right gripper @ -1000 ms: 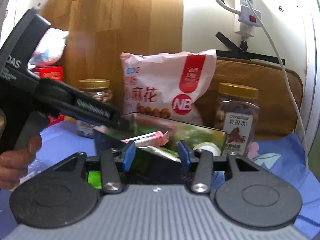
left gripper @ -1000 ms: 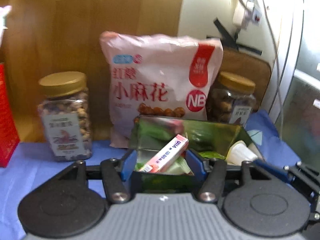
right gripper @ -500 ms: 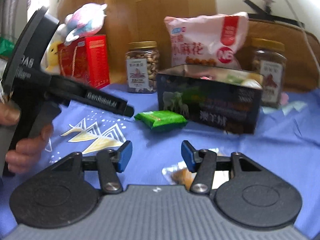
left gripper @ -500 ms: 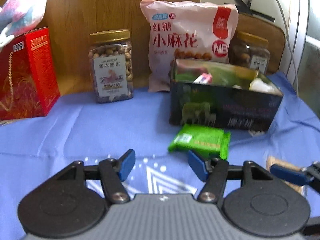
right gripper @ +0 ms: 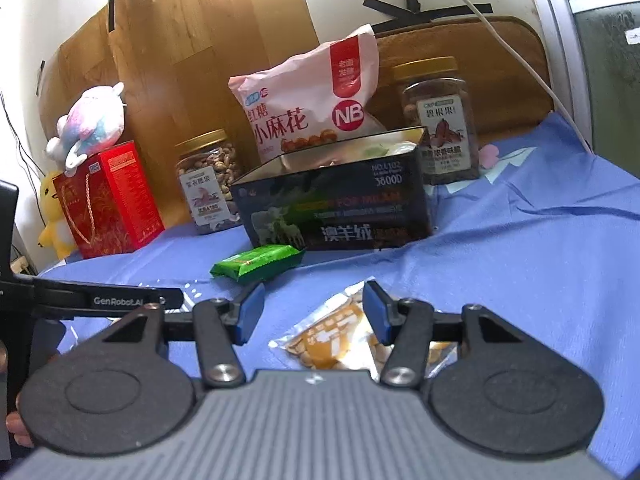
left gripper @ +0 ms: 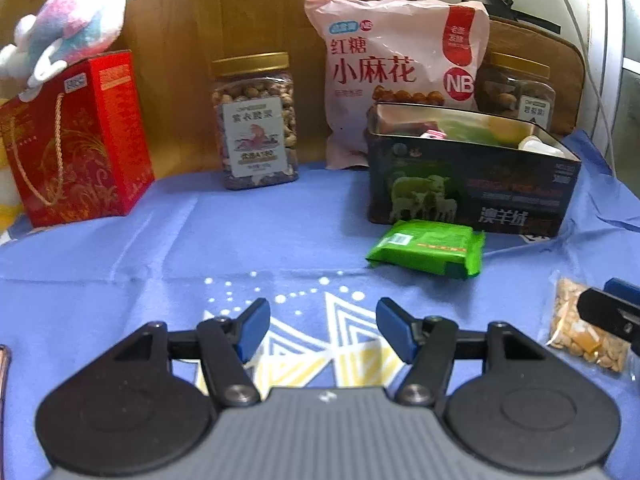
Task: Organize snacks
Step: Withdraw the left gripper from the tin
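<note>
Right gripper [right gripper: 312, 312] open, above nut packet [right gripper: 340, 340]

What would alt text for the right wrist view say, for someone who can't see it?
The right hand-held gripper hovers open over a clear packet of nuts on a blue cloth. Beyond lie a green snack pack and an open dark tin with snacks inside, with jars and a pink bag behind.

Glossy dark metal on the tin [left gripper: 472, 196], mirror-bright inside; shiny green foil on the packet [left gripper: 428, 246]. Clear plastic with gold lids on the jars [left gripper: 256, 120], matt creased blue cloth [left gripper: 160, 240] beneath, wood grain on the back panel [left gripper: 200, 8].
</note>
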`<control>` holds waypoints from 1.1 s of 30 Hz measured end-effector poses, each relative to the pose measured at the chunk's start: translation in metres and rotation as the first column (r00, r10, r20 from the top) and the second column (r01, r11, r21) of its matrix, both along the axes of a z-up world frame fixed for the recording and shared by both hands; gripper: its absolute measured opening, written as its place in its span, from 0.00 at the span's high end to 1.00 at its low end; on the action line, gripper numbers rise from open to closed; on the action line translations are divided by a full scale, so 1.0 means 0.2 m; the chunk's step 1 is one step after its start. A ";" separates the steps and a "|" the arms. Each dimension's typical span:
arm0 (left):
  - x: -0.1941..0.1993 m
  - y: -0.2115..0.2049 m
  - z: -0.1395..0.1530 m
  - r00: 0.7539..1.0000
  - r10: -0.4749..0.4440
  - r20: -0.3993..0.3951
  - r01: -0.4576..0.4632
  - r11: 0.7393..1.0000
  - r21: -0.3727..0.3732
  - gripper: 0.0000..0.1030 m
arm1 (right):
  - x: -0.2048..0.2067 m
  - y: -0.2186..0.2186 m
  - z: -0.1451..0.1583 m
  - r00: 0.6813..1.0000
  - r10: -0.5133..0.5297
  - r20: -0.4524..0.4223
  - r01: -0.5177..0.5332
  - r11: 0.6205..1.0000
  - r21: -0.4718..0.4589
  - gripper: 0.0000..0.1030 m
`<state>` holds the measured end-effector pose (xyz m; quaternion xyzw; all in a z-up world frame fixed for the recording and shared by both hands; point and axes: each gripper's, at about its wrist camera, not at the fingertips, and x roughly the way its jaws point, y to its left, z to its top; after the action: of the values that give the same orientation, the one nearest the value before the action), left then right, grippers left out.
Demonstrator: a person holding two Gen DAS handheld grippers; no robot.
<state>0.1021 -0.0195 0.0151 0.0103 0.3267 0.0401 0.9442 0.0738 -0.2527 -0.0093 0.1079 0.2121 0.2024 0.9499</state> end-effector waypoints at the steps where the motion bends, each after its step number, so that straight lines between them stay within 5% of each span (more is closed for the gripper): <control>1: 0.00 0.01 0.00 1.000 0.005 0.003 -0.005 1.000 0.003 0.42 | 0.00 0.01 0.00 1.000 0.001 0.002 -0.001 1.000 -0.007 0.44; 24: 0.01 0.13 -0.05 1.000 0.005 0.004 -0.005 0.998 -0.070 0.40 | 0.03 0.08 -0.02 0.998 -0.022 -0.057 0.017 0.995 -0.094 0.44; 33: -0.01 0.13 -0.04 1.000 -0.003 0.020 0.004 0.997 -0.078 0.30 | 0.05 0.06 0.01 0.996 -0.041 -0.082 0.035 0.997 -0.074 0.44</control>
<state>0.1007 0.0062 0.0065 -0.0265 0.3187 0.0257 0.9471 0.0835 -0.2398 -0.0077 0.0859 0.2566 0.1717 0.9473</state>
